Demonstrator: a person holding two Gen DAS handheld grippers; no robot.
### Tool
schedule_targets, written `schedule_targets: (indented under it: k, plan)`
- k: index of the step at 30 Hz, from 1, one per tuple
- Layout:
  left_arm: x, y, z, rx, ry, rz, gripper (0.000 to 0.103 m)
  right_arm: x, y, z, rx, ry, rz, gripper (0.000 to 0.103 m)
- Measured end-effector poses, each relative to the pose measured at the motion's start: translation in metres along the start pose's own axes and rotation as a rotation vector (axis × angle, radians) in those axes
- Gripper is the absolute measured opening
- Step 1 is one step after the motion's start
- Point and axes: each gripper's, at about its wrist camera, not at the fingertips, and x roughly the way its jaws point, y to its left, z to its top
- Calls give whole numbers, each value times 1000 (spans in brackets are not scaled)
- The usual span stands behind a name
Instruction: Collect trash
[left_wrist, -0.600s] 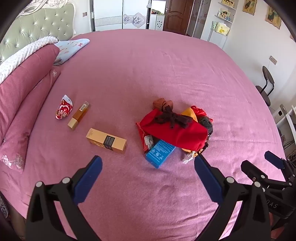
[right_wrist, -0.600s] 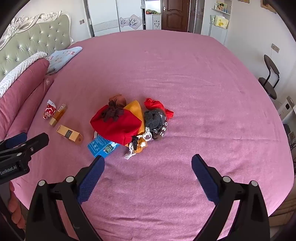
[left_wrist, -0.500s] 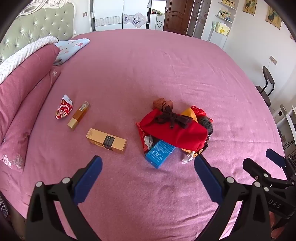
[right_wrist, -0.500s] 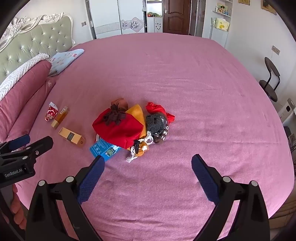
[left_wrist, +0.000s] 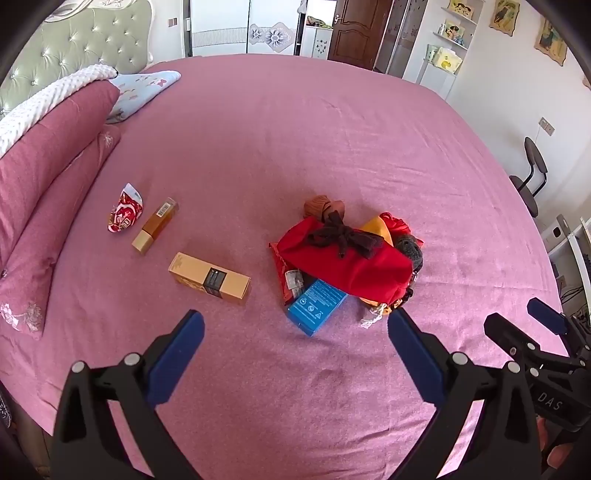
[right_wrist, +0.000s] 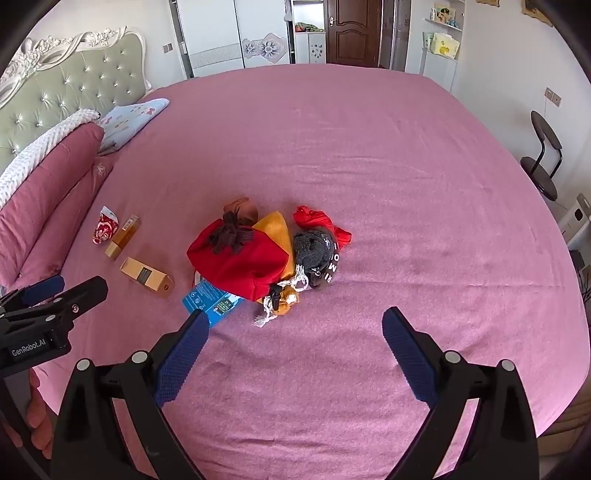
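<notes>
On the pink bed lie a long tan box (left_wrist: 209, 278) (right_wrist: 147, 277), a smaller amber box (left_wrist: 156, 225) (right_wrist: 123, 237) and a crumpled red-and-white wrapper (left_wrist: 125, 214) (right_wrist: 104, 230), all left of a clothes pile. A blue box (left_wrist: 317, 306) (right_wrist: 211, 301) sticks out from under the pile's red cloth (left_wrist: 347, 260) (right_wrist: 238, 264). My left gripper (left_wrist: 295, 341) hovers open above the bed, short of the blue box, holding nothing. My right gripper (right_wrist: 295, 341) is open too, nearer the bed's front edge, with the blue box just past its left fingertip.
The pile also holds orange cloth (right_wrist: 277, 230), a dark grey knit (right_wrist: 314, 254) and a brown sock (left_wrist: 323, 206). Pink pillows (left_wrist: 48, 155) and a padded headboard (right_wrist: 70, 103) line the left side. A chair (right_wrist: 545, 162) stands beyond the bed's right edge.
The right wrist view has shifted a little, so the pile sits slightly further right and lower in it. The left gripper has barely moved. Both grippers stay wide.
</notes>
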Motion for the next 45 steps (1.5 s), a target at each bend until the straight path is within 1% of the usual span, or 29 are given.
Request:
schedule_targets:
  k: [5, 14, 18, 29, 45]
  plan:
    - [1, 2, 1, -9, 10, 11, 99, 0, 1, 0, -8, 2, 1, 92]
    - [1, 3, 1, -8, 17, -3, 99, 3, -2, 5, -2, 14, 17, 92]
    - [2, 3, 3, -4, 22, 9, 99, 4, 0, 7, -11, 12, 21, 92]
    - [5, 3, 5, -11, 34, -12, 99, 5, -1, 10, -12, 19, 24, 92]
    - [11, 3, 3, -11, 54, -16, 99, 9, -1, 7, 1, 29, 23, 92]
